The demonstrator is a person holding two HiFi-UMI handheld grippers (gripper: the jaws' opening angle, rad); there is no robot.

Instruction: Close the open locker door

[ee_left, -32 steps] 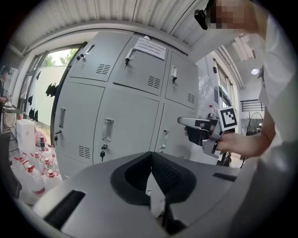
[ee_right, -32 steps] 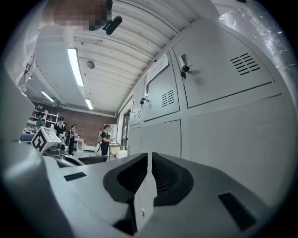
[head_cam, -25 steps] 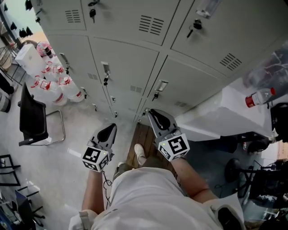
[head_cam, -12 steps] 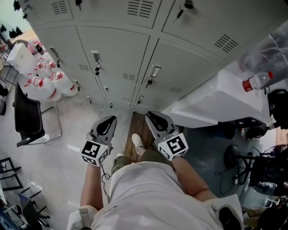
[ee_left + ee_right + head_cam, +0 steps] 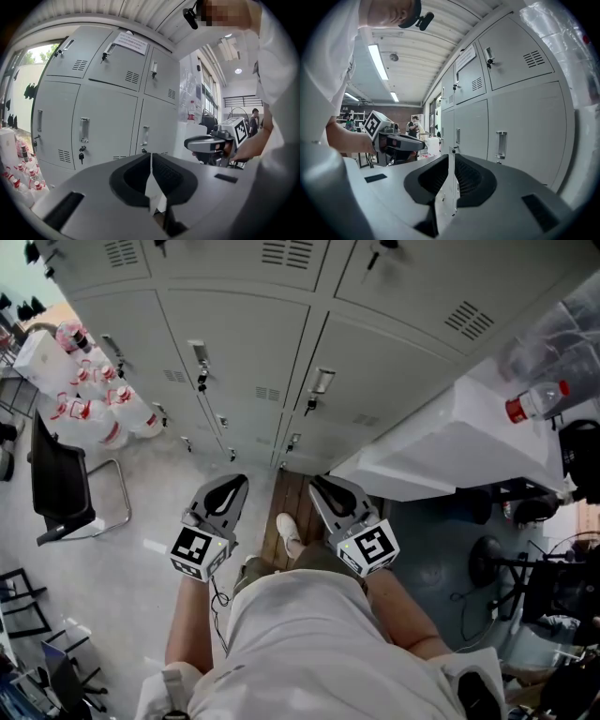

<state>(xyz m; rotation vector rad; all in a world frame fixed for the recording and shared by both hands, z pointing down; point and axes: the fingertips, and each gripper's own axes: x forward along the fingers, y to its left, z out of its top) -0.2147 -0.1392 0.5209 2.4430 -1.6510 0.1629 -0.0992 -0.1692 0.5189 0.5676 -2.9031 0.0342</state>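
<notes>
A bank of grey lockers (image 5: 244, 352) fills the wall ahead, and every door I can see lies flush, each with a handle and a key. My left gripper (image 5: 231, 486) and right gripper (image 5: 322, 486) hang side by side in front of the person's body, a short way off the lowest doors (image 5: 366, 399). Both are shut with nothing between the jaws. In the left gripper view the shut left gripper (image 5: 151, 157) points at the lockers (image 5: 108, 108), with the right gripper (image 5: 206, 143) beside it. The right gripper view shows the right gripper (image 5: 452, 157) shut and the left gripper (image 5: 401, 140) at its left.
Packs of water bottles (image 5: 98, 409) and a black chair (image 5: 58, 479) stand at the left by the lockers. A white table (image 5: 469, 451) with a red-capped bottle (image 5: 534, 404) juts out at the right. The person's shoe (image 5: 290, 535) rests on a wooden board (image 5: 298, 502) between the grippers.
The head view has tilted, so the lockers sit higher in the picture. The right gripper has sunk slightly towards the body. Both grippers stay shut and empty.
</notes>
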